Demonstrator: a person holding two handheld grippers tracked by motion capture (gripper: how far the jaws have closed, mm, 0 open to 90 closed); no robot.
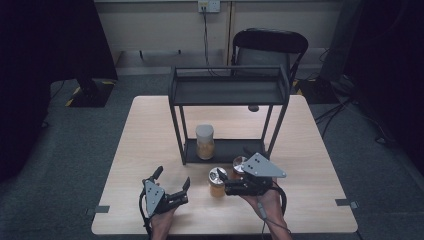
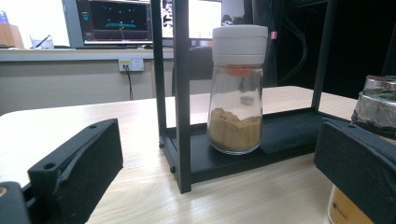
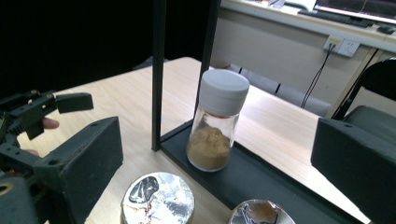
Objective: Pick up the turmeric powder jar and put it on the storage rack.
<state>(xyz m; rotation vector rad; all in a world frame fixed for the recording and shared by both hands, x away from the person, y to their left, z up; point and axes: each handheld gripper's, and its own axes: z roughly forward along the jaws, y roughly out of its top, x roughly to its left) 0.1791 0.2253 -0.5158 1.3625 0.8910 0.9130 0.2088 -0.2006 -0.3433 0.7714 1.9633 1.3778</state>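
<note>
Broadly, the table (image 1: pixel 150 130) carries a black 2-level rack (image 1: pixel 230 90) set toward its far middle, leaving bare wood on both sides and along the near edge for the hands to move. On the rack's lower shelf (image 1: pixel 235 149), at its left end, a white-capped jar (image 1: pixel 204 141) of brown powder stands upright, likely already stored. 2 foil-topped jars wait on the table just in front of the shelf: 1 (image 1: pixel 217 181) left of the right gripper (image 1: pixel 224 186), the other (image 1: pixel 239 165) just behind it. Its fingers are spread wide and hold nothing, probably lining up on the nearer jar. The left gripper (image 1: pixel 172 186) rests to the left, fingers also spread and empty, clear of the rack's posts.
</note>
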